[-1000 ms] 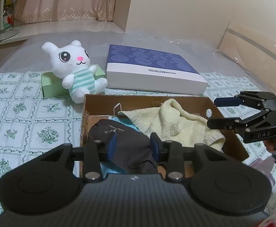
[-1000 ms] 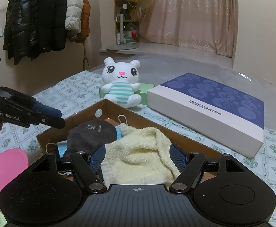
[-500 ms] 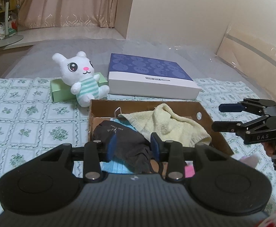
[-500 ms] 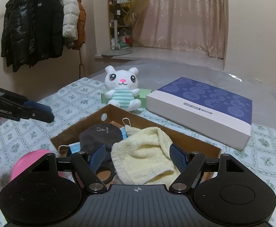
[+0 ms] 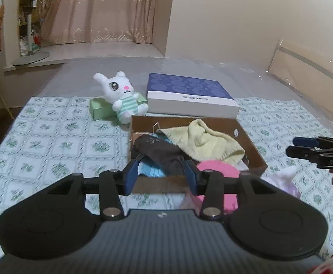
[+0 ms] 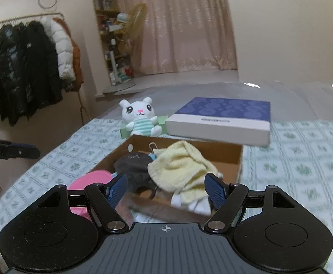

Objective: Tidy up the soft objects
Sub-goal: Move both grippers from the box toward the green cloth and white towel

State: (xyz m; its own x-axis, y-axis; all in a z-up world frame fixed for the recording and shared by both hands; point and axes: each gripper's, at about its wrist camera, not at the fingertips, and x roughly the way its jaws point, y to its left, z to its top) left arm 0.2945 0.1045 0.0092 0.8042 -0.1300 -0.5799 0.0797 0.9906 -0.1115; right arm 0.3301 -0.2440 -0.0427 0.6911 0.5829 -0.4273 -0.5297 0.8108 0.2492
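Green-patterned cloth (image 5: 52,141) covers the bed, where a cardboard box (image 5: 253,146) holds a yellow towel (image 5: 207,141), a dark fabric piece (image 5: 159,150) and a blue mask (image 5: 150,171). A pink soft object (image 5: 216,171) lies at the box's near edge, though blur hides whether it rests inside. Behind the box, a white plush bunny (image 6: 141,118) leans on a green box (image 5: 100,109) beside a blue-lidded box (image 5: 189,96). The left hand-held gripper (image 5: 161,175) and right hand-held gripper (image 6: 166,187) both have fingers apart, holding nothing.
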